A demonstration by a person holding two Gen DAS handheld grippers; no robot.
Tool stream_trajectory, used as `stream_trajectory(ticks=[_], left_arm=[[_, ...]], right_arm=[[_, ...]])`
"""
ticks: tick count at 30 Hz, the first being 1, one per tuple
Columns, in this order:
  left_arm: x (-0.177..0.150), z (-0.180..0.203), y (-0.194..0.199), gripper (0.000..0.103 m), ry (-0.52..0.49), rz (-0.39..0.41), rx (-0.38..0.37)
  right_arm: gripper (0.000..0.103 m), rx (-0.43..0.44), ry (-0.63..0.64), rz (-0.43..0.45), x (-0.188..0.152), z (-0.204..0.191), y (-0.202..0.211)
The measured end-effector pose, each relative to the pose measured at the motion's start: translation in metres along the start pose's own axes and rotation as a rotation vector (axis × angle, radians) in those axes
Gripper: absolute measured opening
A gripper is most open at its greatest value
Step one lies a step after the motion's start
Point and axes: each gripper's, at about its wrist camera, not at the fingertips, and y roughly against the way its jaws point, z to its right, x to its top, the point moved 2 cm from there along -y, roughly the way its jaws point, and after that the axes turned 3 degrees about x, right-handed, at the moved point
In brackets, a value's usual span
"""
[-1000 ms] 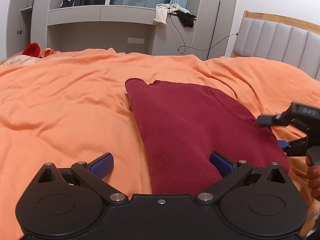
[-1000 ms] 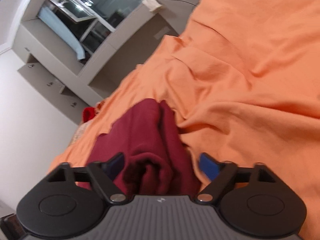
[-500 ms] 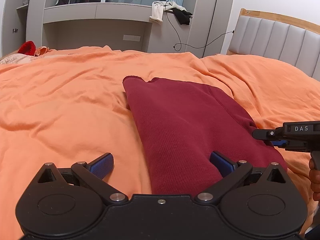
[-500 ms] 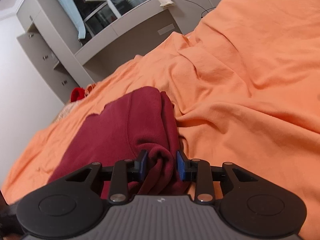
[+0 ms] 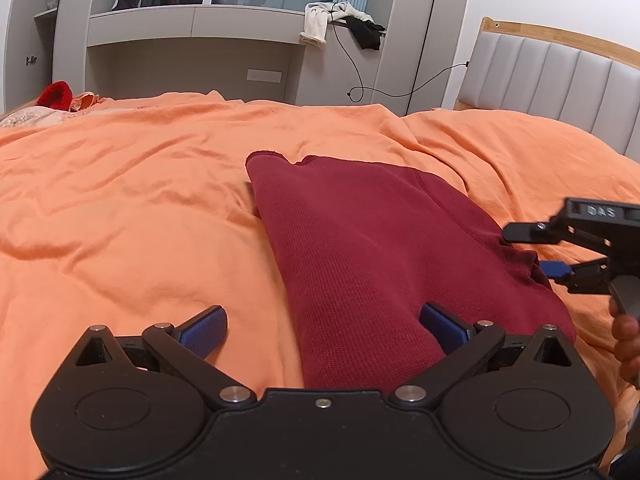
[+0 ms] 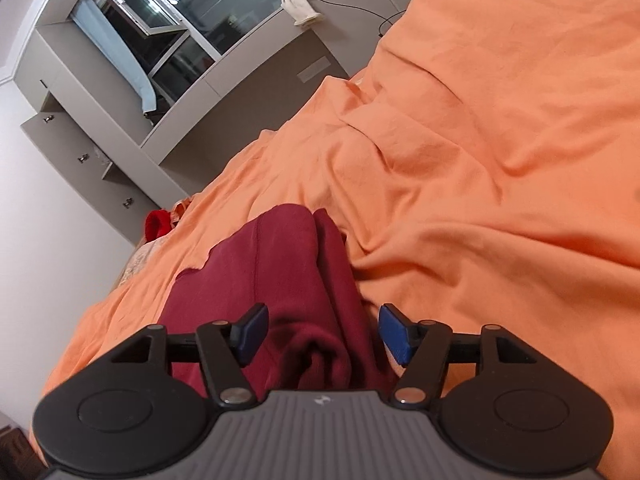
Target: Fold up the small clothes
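Note:
A dark red knit garment (image 5: 372, 248) lies folded lengthwise on the orange bedcover (image 5: 120, 208). My left gripper (image 5: 323, 330) is open, low over the garment's near left edge, one pad over the bedcover and one over the cloth. My right gripper (image 6: 323, 334) is open and straddles the bunched right edge of the garment (image 6: 288, 272) without pinching it. The right gripper also shows in the left wrist view (image 5: 532, 252) at the garment's right edge, jaws apart.
A grey padded headboard (image 5: 560, 80) stands at the right. A grey built-in cabinet (image 5: 192, 48) with clothes draped on its ledge (image 5: 340, 20) runs behind the bed. A red item (image 5: 54, 94) lies at the far left of the bed.
My right gripper, open a second ago, shut on the garment's bunched right edge, then opened again and let it go. It also rolled. My left gripper stayed open and nearly still.

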Motion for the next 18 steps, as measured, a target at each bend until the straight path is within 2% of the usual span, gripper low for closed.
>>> stream_trajectory(ticks=[4, 6, 9, 14, 18], left_arm=[[0.000, 0.000, 0.000, 0.103, -0.002, -0.001, 0.000], [-0.001, 0.000, 0.000, 0.103, -0.003, -0.001, -0.001], [-0.001, -0.001, 0.000, 0.103, 0.001, 0.000, -0.003], [-0.001, 0.001, 0.001, 0.103, 0.000, 0.002, 0.002], [-0.001, 0.001, 0.001, 0.103, -0.001, 0.002, 0.002]], right_arm=[[0.068, 0.005, 0.005, -0.024, 0.002, -0.006, -0.014], [0.074, -0.001, 0.037, -0.039, -0.001, -0.011, -0.018], [0.073, -0.018, 0.079, -0.038, -0.005, -0.014, -0.018], [0.057, -0.023, 0.044, -0.025, -0.006, -0.005, -0.015], [0.051, -0.041, 0.079, -0.019, -0.009, -0.008, -0.014]])
